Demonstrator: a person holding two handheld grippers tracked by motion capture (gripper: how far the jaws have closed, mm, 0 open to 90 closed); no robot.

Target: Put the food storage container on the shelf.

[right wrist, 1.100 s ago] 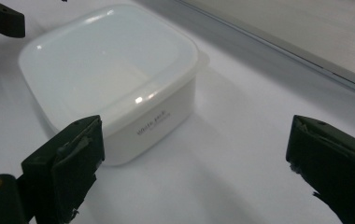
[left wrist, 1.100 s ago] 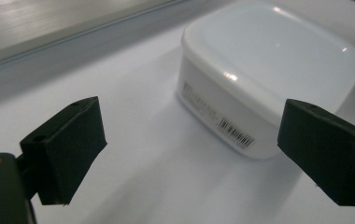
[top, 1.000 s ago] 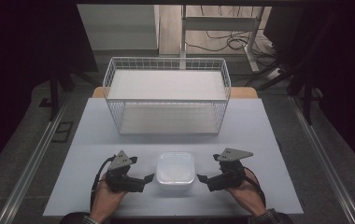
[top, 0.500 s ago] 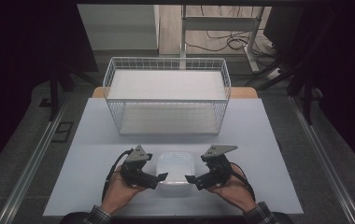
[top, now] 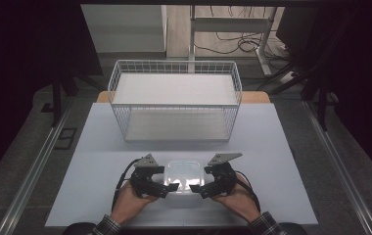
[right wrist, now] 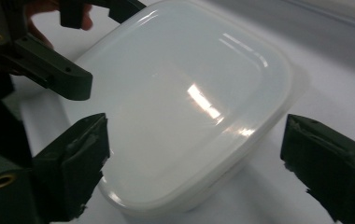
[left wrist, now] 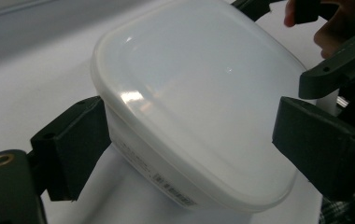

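Lidded white container (top: 185, 177) on the surface (top: 272, 147), near edge, before the wire basket (top: 174, 100). My left tongs (top: 170, 186) and right tongs (top: 197, 188) flank it, both spread open, straddling its corners without clamping.

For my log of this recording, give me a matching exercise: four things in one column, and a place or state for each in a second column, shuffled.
Things:
1. white lidded container
2. wire basket
3. left gripper
4. right gripper

Places or states:
A. at the far side of the table, beyond the container
B. open, jaws astride the container's left side
C. open, jaws astride the container's right side
D. on the near part of the table, between the two grippers

Pairs: 1-D, 2-A, 3-B, 4-C
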